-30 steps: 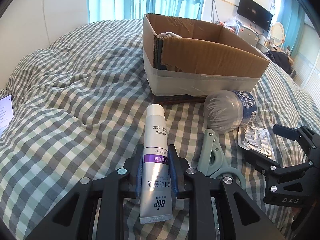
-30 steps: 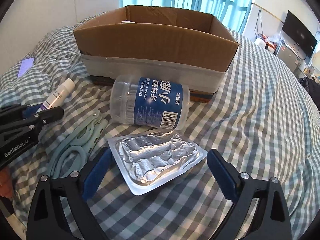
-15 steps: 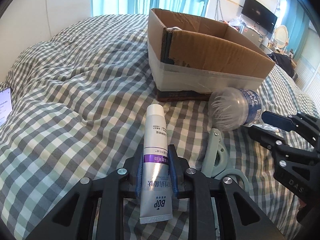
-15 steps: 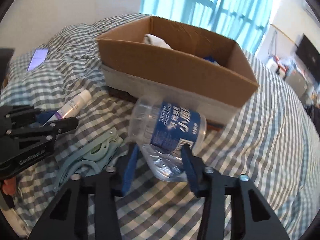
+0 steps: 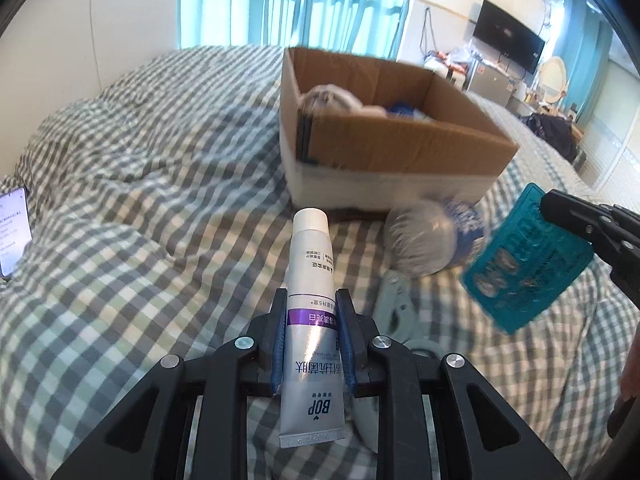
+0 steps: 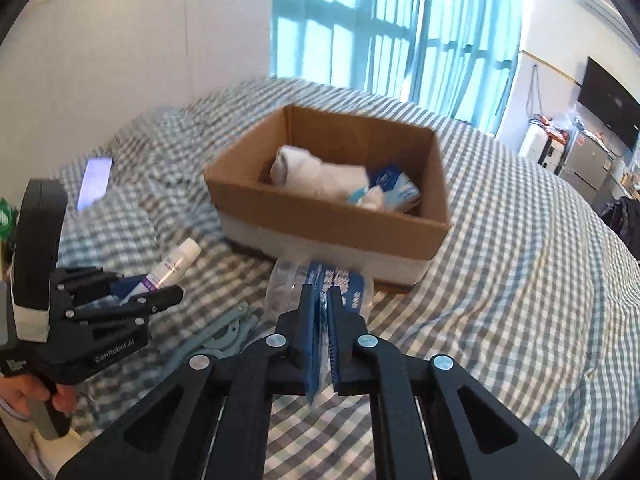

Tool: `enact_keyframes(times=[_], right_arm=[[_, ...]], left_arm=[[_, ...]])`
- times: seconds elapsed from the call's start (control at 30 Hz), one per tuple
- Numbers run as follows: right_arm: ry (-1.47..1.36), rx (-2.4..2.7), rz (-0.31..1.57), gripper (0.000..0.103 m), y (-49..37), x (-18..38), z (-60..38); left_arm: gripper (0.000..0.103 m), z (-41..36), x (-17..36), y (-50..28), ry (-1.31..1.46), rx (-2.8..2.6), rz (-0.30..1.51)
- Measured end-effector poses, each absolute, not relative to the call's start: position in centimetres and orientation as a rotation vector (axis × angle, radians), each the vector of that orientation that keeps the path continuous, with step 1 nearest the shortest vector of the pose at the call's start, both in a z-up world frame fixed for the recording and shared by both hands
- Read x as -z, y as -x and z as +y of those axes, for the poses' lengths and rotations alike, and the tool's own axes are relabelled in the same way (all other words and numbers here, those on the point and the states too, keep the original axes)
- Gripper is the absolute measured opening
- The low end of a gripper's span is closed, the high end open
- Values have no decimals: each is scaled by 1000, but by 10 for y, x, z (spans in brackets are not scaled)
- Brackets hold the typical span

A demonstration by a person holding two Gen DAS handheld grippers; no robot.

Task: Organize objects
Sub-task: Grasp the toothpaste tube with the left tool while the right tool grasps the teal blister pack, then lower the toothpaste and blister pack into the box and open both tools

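My left gripper (image 5: 312, 300) is shut on a white and purple toothpaste tube (image 5: 314, 280) and holds it above the checked bed; it also shows in the right wrist view (image 6: 160, 292). My right gripper (image 6: 323, 300) is shut on a teal blister pack (image 5: 524, 264), held edge-on (image 6: 320, 344) and lifted off the bed. An open cardboard box (image 6: 332, 216) with white cloth and blue packets inside stands ahead. A clear floss-pick jar (image 5: 432, 240) lies in front of the box.
A pale green clip (image 6: 224, 332) lies on the bed between the grippers. A lit phone (image 5: 12, 236) lies at the far left. A TV (image 5: 508, 40) and furniture stand beyond the bed at the right.
My right gripper closed on the blister pack and lifted it off the bed, now turned edge-on. My left gripper rose with the toothpaste tube, so the box's inside shows.
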State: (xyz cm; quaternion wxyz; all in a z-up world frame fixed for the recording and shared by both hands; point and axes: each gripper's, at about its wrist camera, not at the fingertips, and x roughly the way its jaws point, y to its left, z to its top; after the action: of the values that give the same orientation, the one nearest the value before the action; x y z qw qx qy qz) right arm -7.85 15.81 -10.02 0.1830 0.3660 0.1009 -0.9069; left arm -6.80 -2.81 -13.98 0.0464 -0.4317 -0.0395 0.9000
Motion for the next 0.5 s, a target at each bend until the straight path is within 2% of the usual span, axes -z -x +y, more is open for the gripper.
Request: enact_keyframes(times=[0.23, 0.5], right_arm=[[-955, 2591, 276, 4, 60, 69, 163], [-778, 2642, 298, 4, 65, 3, 165]], left_arm=[[23, -30, 101, 56, 1195, -2780, -130], [23, -22, 40, 79, 1022, -2790, -98]])
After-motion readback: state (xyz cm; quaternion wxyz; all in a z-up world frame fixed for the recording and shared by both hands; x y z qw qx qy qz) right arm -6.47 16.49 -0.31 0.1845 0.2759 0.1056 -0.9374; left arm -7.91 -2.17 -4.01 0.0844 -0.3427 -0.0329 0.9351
